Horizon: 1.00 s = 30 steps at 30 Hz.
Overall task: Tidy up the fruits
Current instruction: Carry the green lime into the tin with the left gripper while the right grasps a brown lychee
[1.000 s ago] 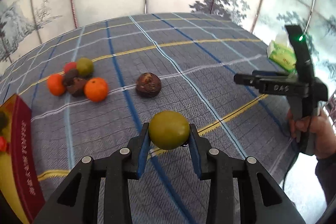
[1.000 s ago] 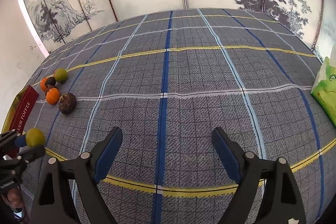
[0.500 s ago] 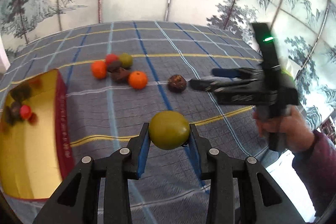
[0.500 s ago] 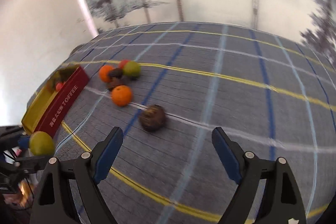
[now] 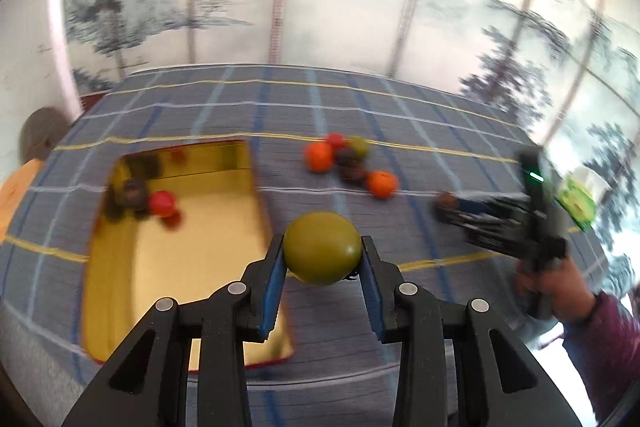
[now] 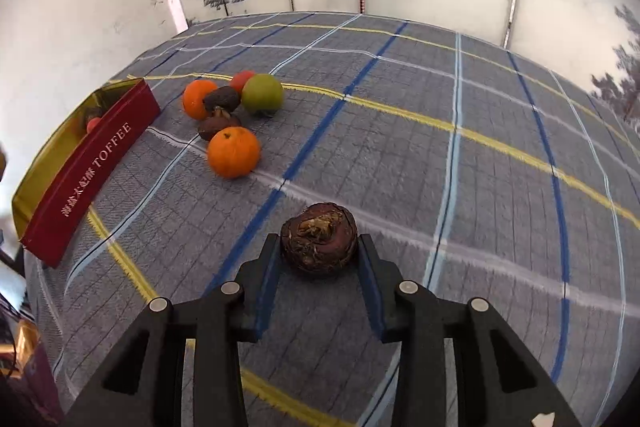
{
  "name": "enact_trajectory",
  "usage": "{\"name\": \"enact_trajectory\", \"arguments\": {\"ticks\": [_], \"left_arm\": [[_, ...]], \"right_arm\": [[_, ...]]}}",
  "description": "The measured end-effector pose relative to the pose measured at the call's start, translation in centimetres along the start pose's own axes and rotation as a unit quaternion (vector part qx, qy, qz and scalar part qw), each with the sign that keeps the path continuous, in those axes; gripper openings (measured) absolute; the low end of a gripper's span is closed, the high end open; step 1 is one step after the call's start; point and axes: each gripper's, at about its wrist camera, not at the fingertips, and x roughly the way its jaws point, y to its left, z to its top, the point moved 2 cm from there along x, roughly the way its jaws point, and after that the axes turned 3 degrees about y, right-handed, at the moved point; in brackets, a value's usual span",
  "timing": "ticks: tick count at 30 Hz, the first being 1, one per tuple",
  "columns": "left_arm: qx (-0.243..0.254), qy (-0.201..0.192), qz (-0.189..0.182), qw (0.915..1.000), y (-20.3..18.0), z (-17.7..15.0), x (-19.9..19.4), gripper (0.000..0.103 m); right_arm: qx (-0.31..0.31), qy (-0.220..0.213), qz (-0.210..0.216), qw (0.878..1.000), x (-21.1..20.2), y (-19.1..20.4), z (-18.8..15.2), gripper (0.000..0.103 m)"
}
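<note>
My left gripper [image 5: 322, 255] is shut on an olive-green fruit [image 5: 322, 247], held in the air just right of the gold-lined red toffee box [image 5: 168, 251], which holds a red fruit [image 5: 162, 203] and a dark one. My right gripper [image 6: 319, 247] has closed in around a dark brown wrinkled fruit [image 6: 319, 235] that sits on the cloth; both pads touch or nearly touch its sides. A pile with two oranges [image 6: 233, 151], a green fruit [image 6: 263, 93], a red one and dark ones lies further back left. The right gripper also shows in the left wrist view [image 5: 452, 206].
The table wears a grey cloth [image 6: 400, 155] with blue, white and yellow lines. The box's red side [image 6: 88, 175] stands at the left in the right wrist view. A green tissue pack [image 5: 578, 199] lies at the far right. Painted screen panels stand behind.
My left gripper has swung left with the green fruit, so the box is now under and left of it. My right gripper moved down to the dark brown fruit and narrowed around it.
</note>
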Motion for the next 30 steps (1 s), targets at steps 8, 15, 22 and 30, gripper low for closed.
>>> {"name": "enact_trajectory", "arguments": {"ticks": [8, 15, 22, 30], "left_arm": [[-0.046, 0.015, 0.083, 0.9953, 7.7, -1.3, 1.4, 0.037], [-0.088, 0.032, 0.105, 0.9900, 11.7, -2.3, 3.5, 0.037], [-0.086, 0.035, 0.130, 0.9871, 12.9, -2.3, 4.5, 0.037], [-0.072, 0.034, 0.161, 0.9838, 13.8, -1.3, 5.4, 0.038]], "right_arm": [[0.044, -0.007, 0.002, 0.999, -0.5, -1.6, -0.4, 0.035], [0.037, -0.005, -0.007, 0.999, -0.4, -1.3, -0.3, 0.035], [0.032, -0.004, -0.014, 0.999, -0.3, -1.0, -0.3, 0.035], [0.027, -0.002, -0.021, 0.999, -0.1, -0.7, -0.3, 0.035]]}}
